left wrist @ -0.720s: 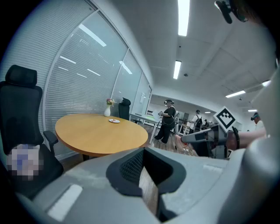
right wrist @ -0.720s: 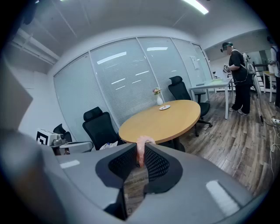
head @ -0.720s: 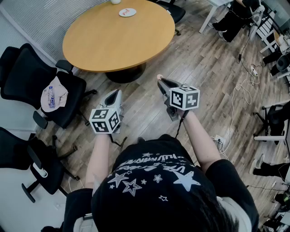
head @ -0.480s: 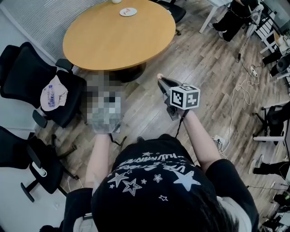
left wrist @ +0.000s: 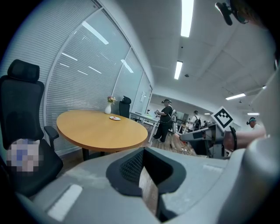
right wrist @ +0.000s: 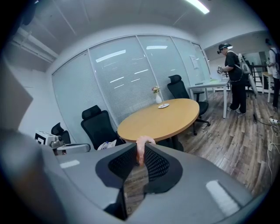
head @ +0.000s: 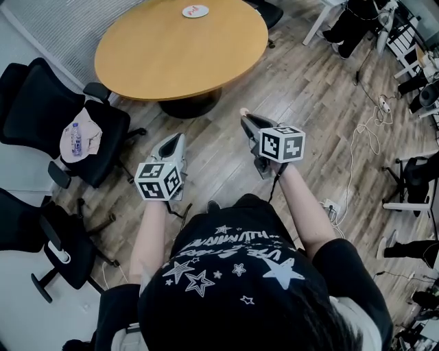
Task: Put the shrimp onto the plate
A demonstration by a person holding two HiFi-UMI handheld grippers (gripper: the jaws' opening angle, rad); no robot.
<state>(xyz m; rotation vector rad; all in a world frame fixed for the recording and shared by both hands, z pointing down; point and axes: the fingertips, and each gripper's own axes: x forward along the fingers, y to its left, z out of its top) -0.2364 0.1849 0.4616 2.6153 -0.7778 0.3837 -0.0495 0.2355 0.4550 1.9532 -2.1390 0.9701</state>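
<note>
The right tongs [right wrist: 141,152] clench the pink shrimp [right wrist: 142,143] at their tips while the left tongs [left wrist: 143,153] sit closed and empty, and with the plate [right wrist: 163,105] well away on the far side of the tabletop [right wrist: 159,121] we should hold our squeeze steady as we reach over

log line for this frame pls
right gripper: shut on small pink shrimp | left gripper: shut, empty | white plate: far side of round wooden table, not yet reached
</note>
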